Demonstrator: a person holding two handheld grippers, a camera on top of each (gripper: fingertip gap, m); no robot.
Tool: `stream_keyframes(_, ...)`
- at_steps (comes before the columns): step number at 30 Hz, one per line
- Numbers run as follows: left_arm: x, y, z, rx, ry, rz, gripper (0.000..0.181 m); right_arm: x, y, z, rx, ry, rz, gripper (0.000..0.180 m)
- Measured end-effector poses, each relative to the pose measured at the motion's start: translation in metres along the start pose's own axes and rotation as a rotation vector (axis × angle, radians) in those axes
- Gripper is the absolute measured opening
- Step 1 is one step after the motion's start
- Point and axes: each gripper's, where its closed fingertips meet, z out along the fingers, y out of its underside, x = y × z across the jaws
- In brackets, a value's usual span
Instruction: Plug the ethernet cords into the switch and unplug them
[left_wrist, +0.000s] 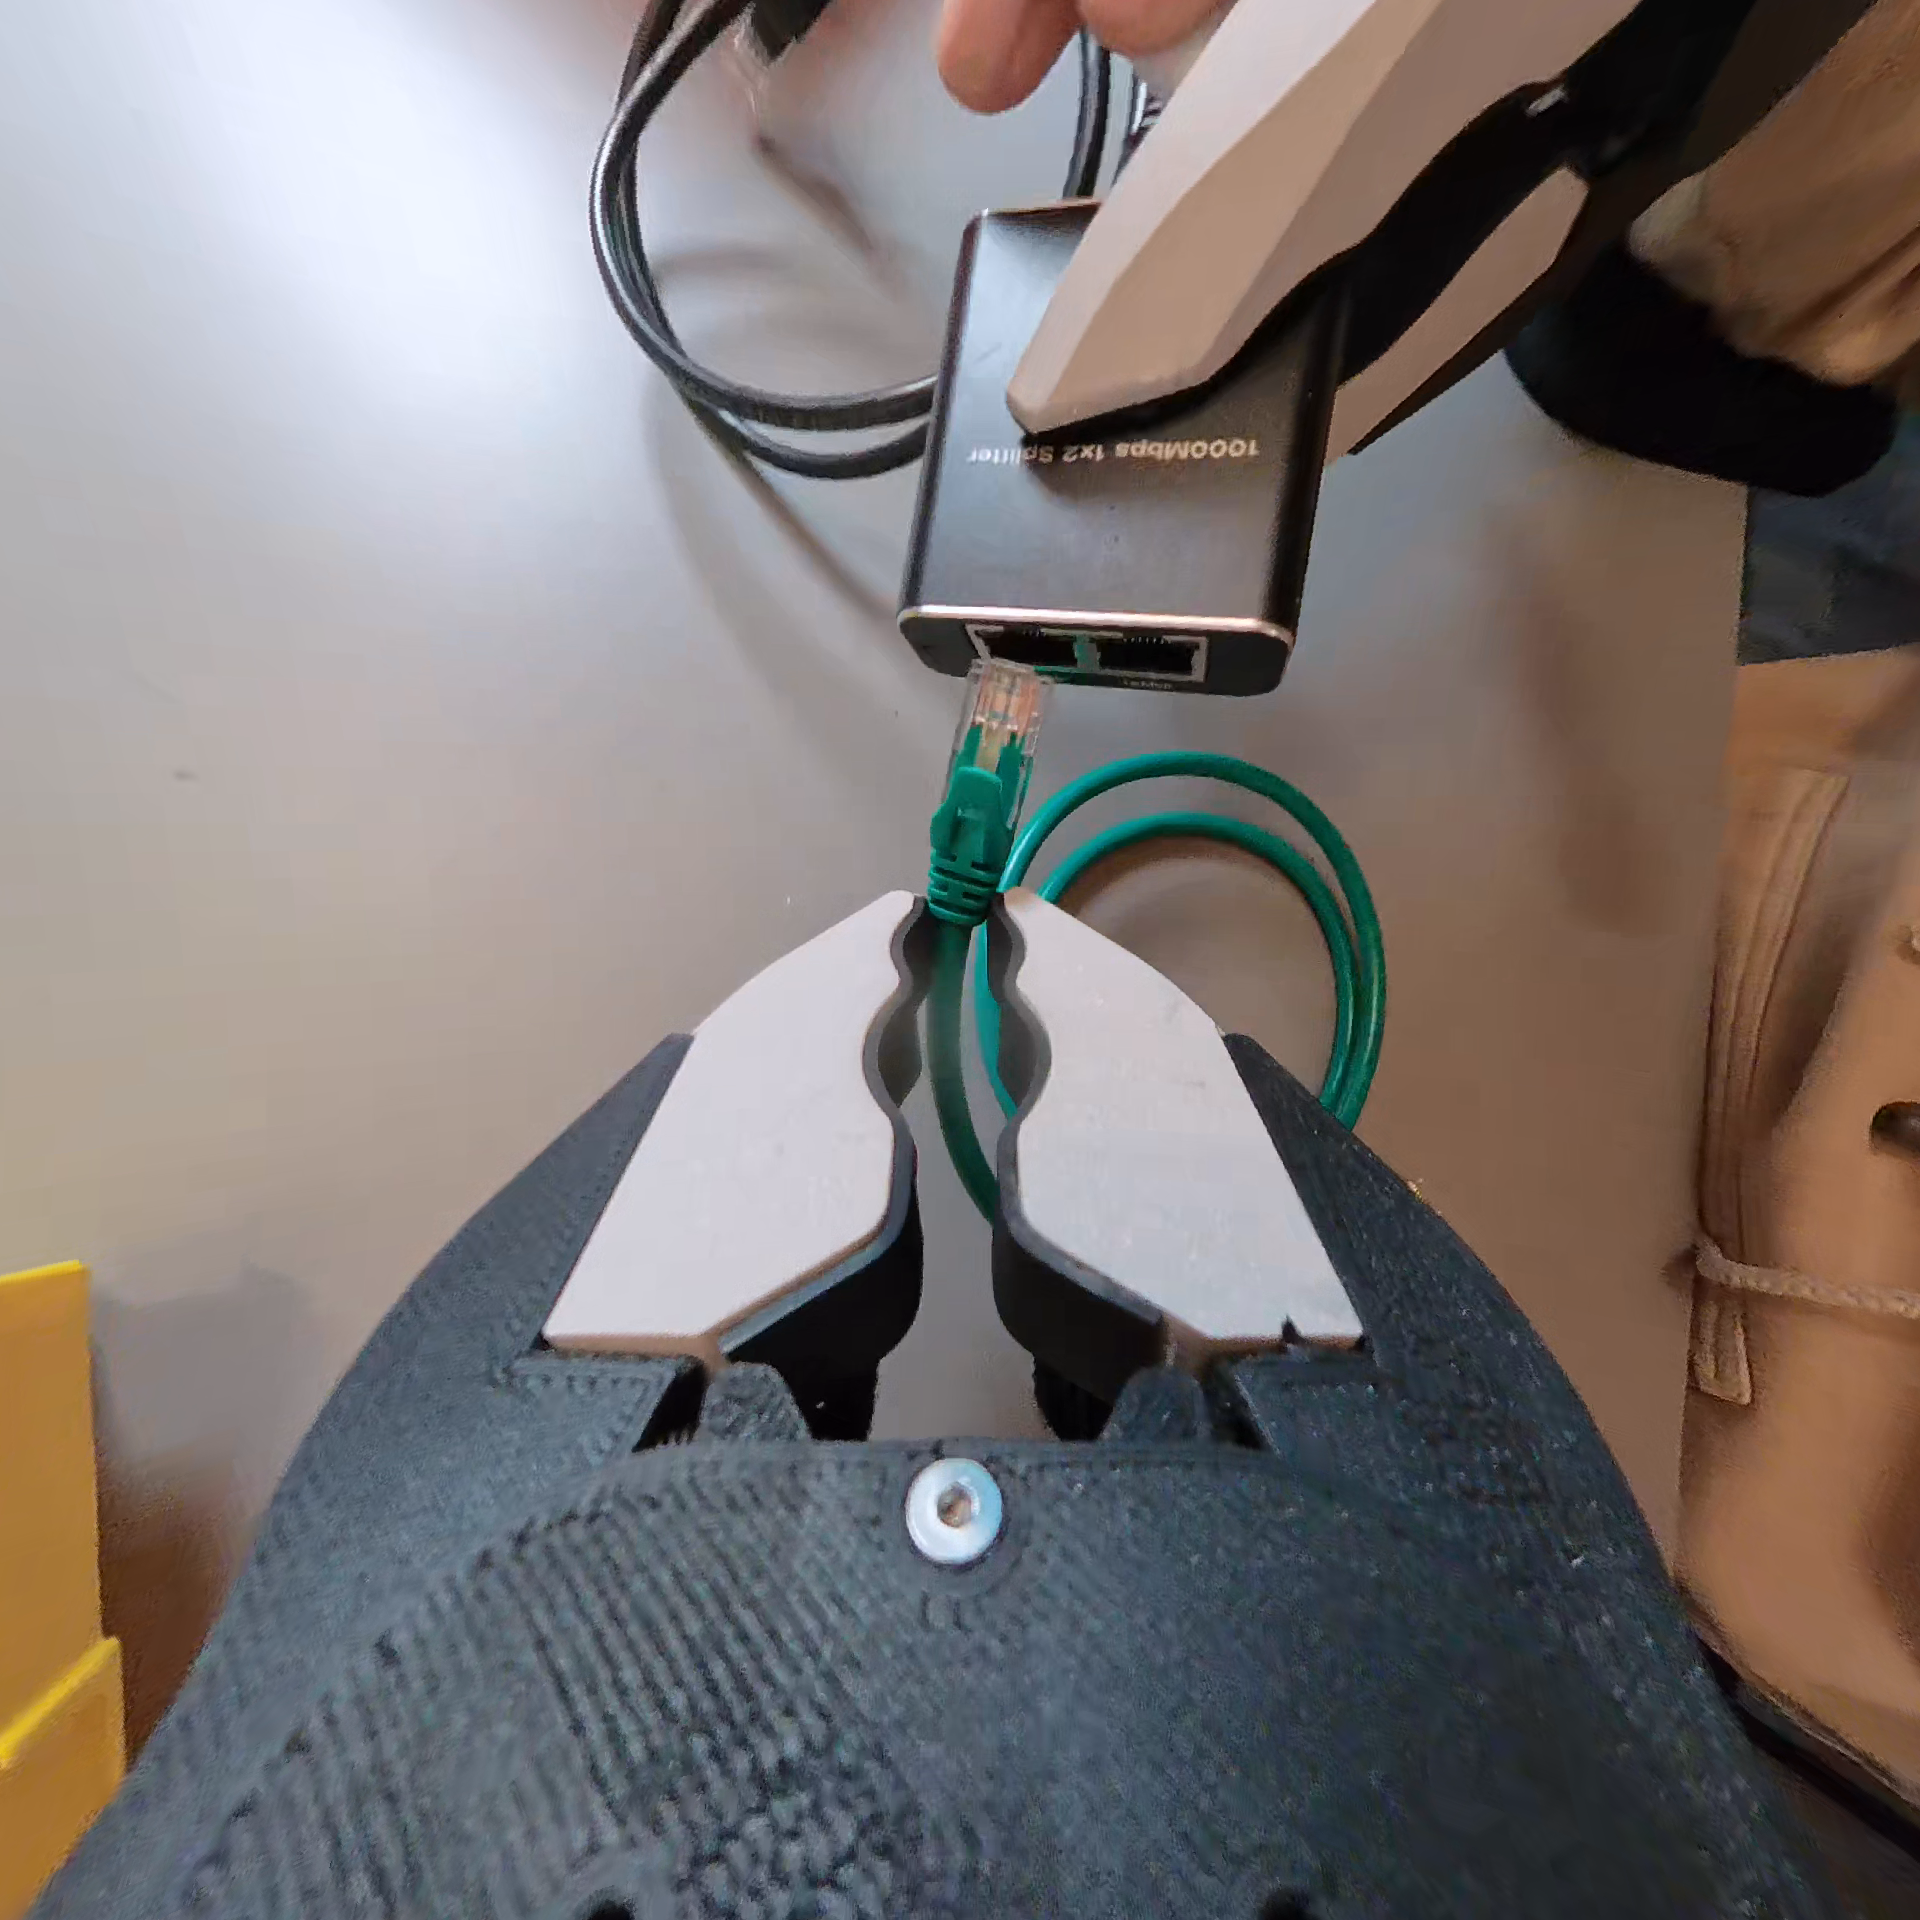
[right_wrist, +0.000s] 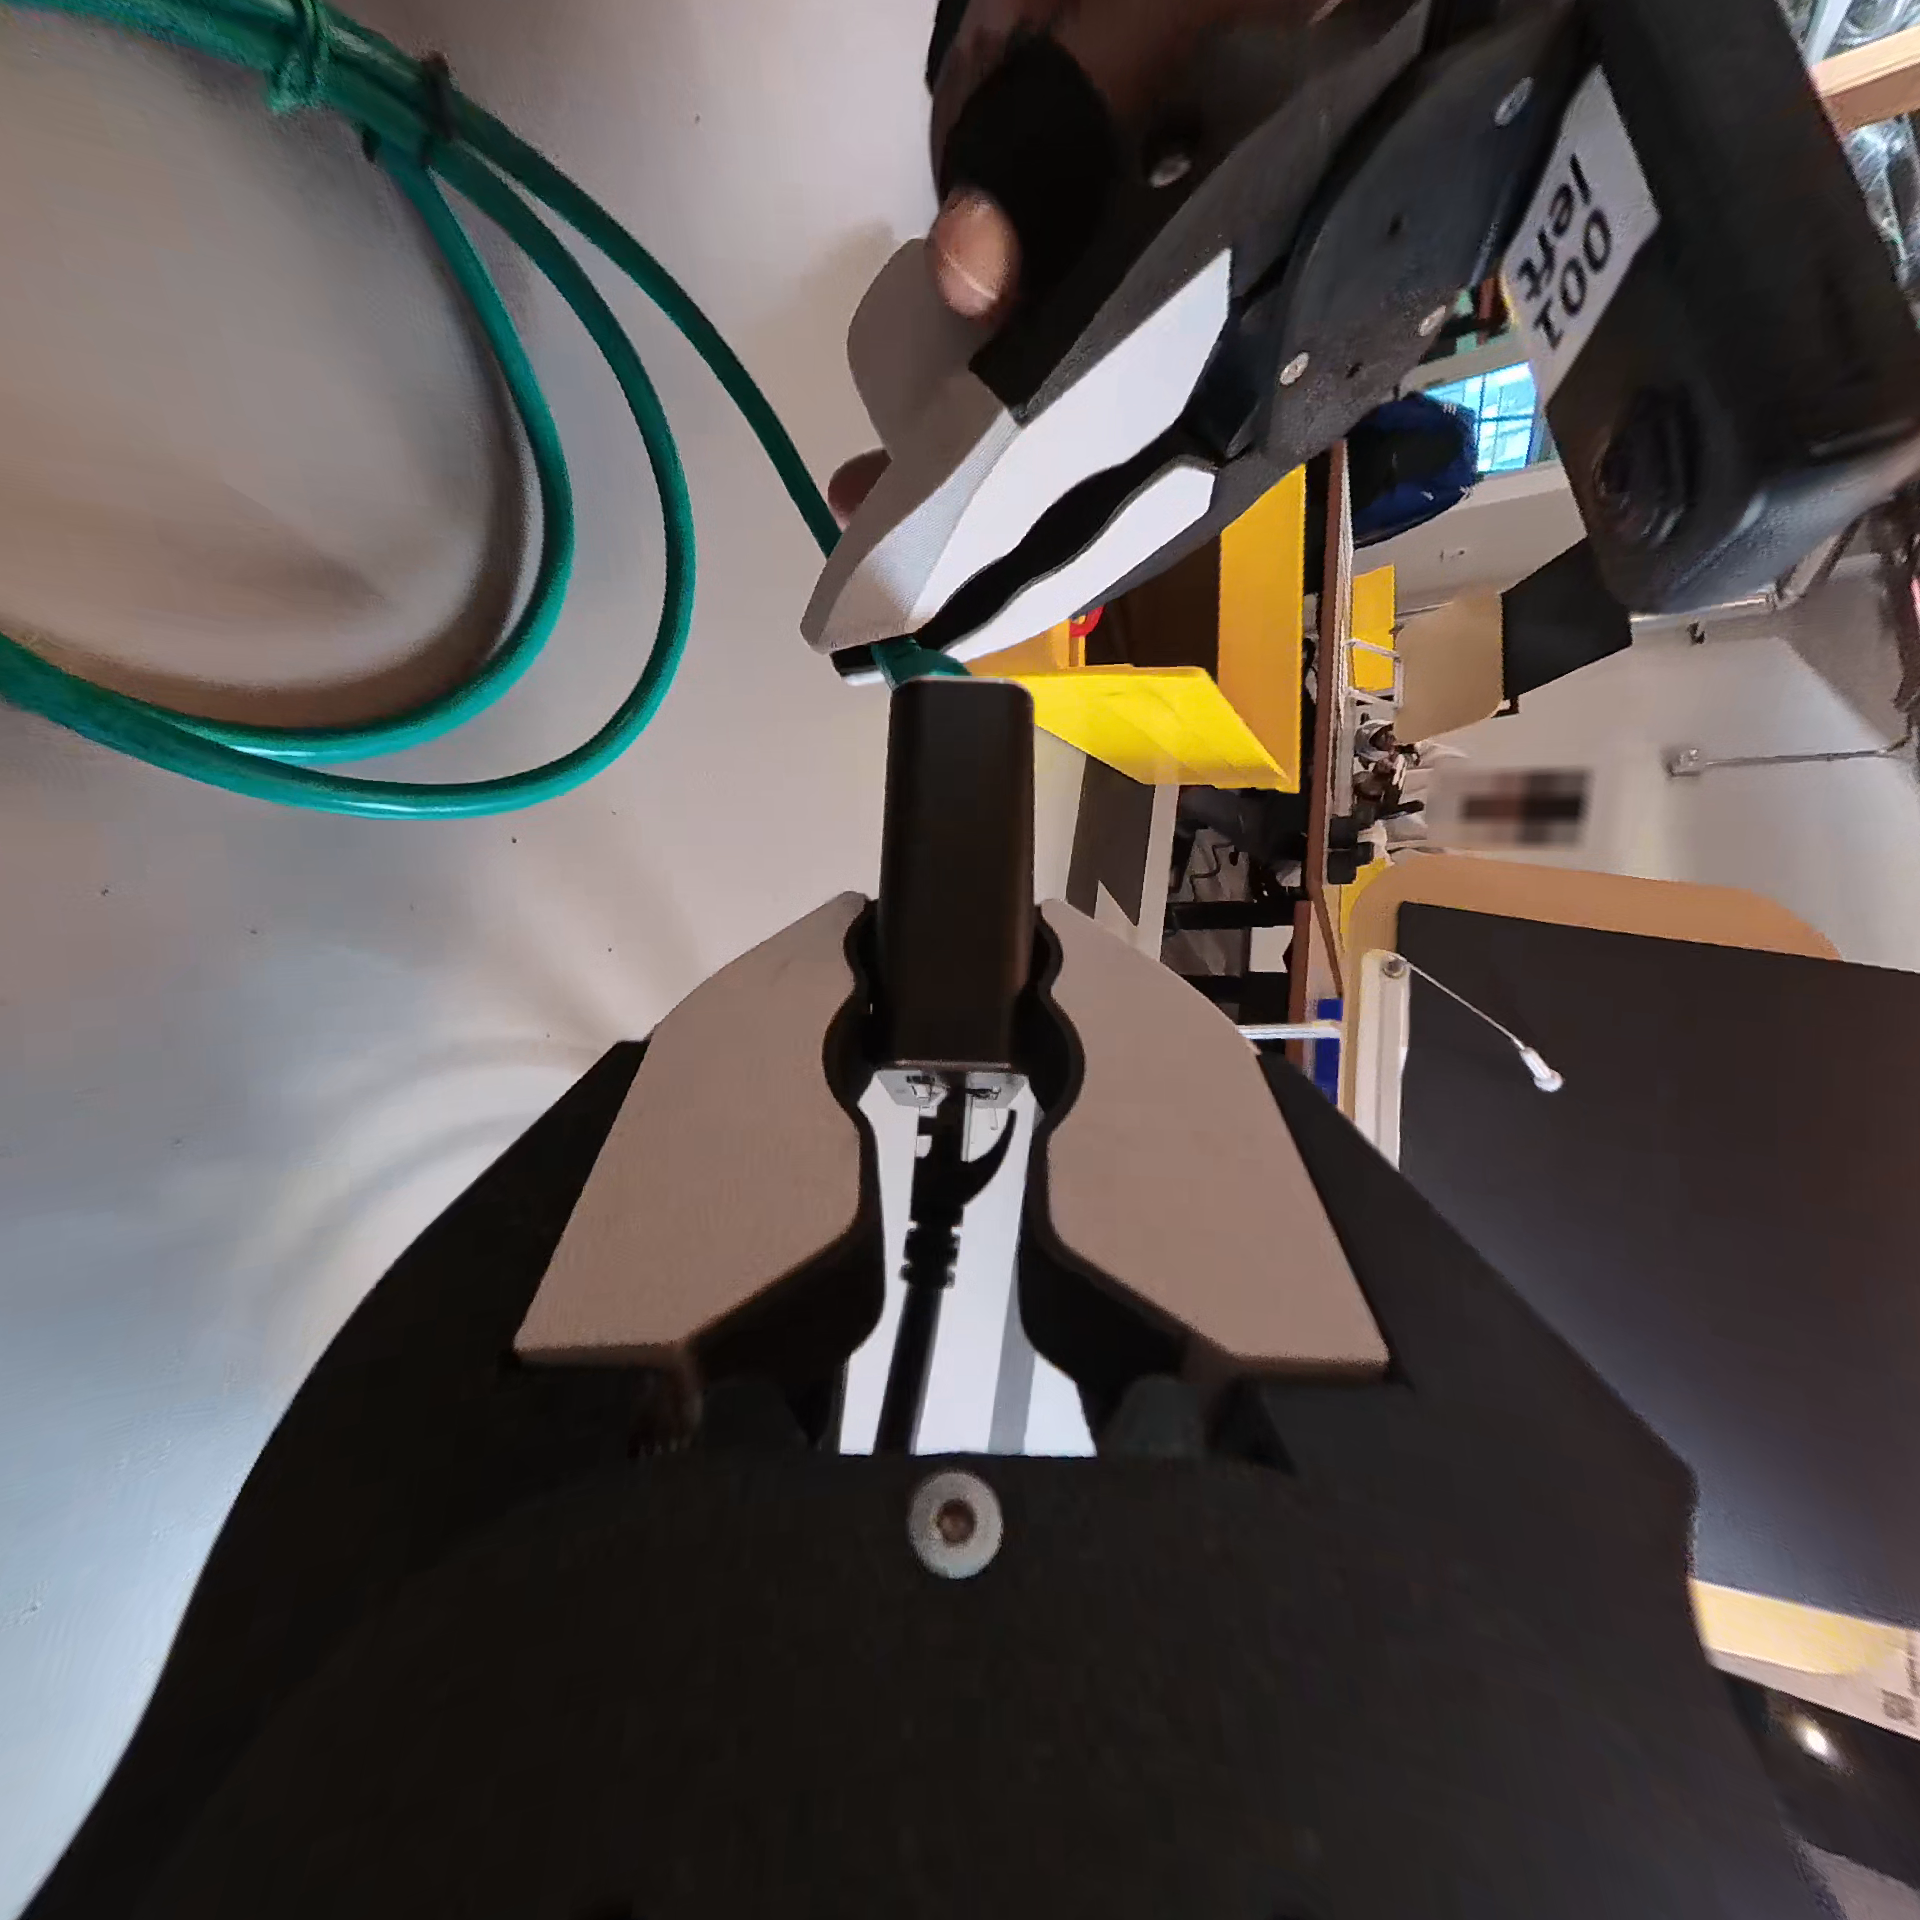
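In the lower centre of the left wrist view, the left tool (left_wrist: 958, 914) is closed on the green ethernet cord (left_wrist: 1340, 883) at its rubber boot. That boot is the stiff place to grip; the cable behind looks limp and light. Just beyond, mid-frame, the clear plug (left_wrist: 1006, 709) sits tilted at the left port, not yet seated. Farther up, the right tool (right_wrist: 954, 971) clamps the small, smooth, likely slippery switch (left_wrist: 1117, 488) above the tabletop (left_wrist: 364, 571).
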Motion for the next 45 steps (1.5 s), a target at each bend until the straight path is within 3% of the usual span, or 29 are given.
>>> stream_keyframes(18, 0.008, 0.030, 0.012, -0.226, 0.002, 0.014, 0.010, -0.028, -0.016, 0.013, -0.015, -0.041, -0.169, 0.026)
stream_keyframes(29, 0.027, 0.017, 0.009, -0.085, 0.145, 0.145, 0.009, -0.032, -0.029, -0.002, 0.071, -0.069, -0.122, 0.026)
stream_keyframes(34, 0.032, 0.021, 0.020, -0.098, 0.159, 0.208, 0.008, -0.042, -0.034, -0.005, 0.093, -0.123, -0.121, 0.026)
stream_keyframes(39, 0.045, 0.010, 0.009, 0.050, 0.309, 0.176, 0.008, -0.032, -0.042, -0.015, 0.130, -0.118, -0.072, 0.026)
stream_keyframes(45, 0.079, 0.010, 0.002, 0.116, 0.502, 0.280, 0.009, -0.031, -0.068, -0.036, 0.260, -0.205, 0.057, 0.026)
